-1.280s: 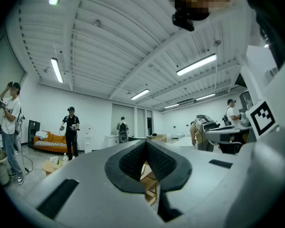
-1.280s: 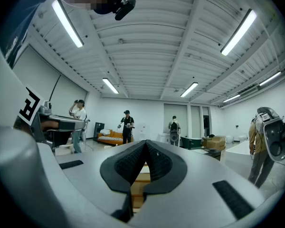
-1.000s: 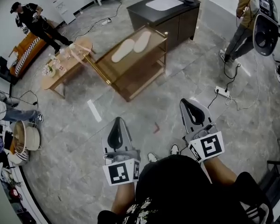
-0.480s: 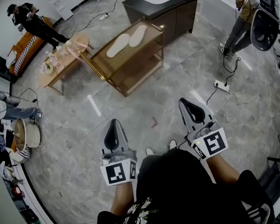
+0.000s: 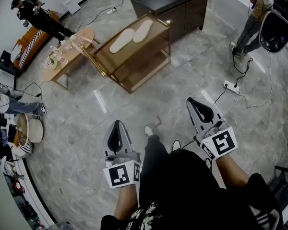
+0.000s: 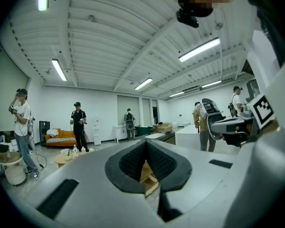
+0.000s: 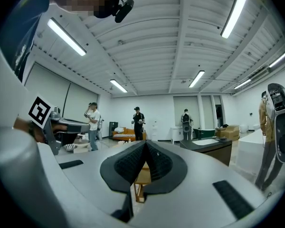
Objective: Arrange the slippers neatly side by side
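The left gripper [image 6: 145, 145] is clenched, its ribbed black pads pressed together with nothing between them. The right gripper [image 7: 145, 144] is clenched and empty as well. In the head view the left gripper [image 5: 116, 126] and right gripper [image 5: 195, 105] hang over bare grey floor [image 5: 149, 104], well apart from each other. Well beyond them stands a gold-framed cart [image 5: 134, 52]. Two pale slippers lie on its top shelf, sole up as far as the small view shows. One slipper [image 5: 122, 40] is near the far left edge. The other slipper [image 5: 143, 30] is toward the far corner, just beside the first and set further along. A dark cabinet [image 5: 180, 11] stands behind the cart.
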The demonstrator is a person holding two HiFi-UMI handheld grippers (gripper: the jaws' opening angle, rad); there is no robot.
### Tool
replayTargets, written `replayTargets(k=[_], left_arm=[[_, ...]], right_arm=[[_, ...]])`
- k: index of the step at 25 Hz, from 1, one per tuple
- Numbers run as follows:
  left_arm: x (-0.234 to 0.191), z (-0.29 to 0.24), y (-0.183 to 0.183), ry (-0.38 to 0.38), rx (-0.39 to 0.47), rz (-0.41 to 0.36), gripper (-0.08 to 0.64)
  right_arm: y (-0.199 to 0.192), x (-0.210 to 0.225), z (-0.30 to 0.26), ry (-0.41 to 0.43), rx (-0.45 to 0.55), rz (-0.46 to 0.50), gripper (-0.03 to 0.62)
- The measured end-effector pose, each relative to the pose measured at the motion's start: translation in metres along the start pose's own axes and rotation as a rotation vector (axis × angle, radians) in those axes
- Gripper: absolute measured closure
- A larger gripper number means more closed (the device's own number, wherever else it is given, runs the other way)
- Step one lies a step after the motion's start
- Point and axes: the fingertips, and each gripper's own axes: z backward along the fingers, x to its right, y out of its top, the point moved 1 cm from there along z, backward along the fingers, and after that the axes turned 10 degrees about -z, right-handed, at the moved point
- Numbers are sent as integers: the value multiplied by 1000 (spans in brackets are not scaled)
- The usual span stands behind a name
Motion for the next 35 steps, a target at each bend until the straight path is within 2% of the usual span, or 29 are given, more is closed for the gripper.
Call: replayTargets(k=[5,9,17,25,35], left_arm=[[1,-7,-1,0,11,-16,560],[5,-18,-3,-11,29,-9,560],[-1,-38,2,5,54,10,560],[-21,-56,-2,54,47,14,560],[-47,-107,3,54,56,13,559]], right_arm=[[-5,6,-1,-2,0,0,601],[-10,14,-2,-21,-3,-1,601],[-9,20,-22,-6,-14,-7,601],[-3,18,-60,47,-4,-12,601],[8,32,-115,46,12,-28,601]])
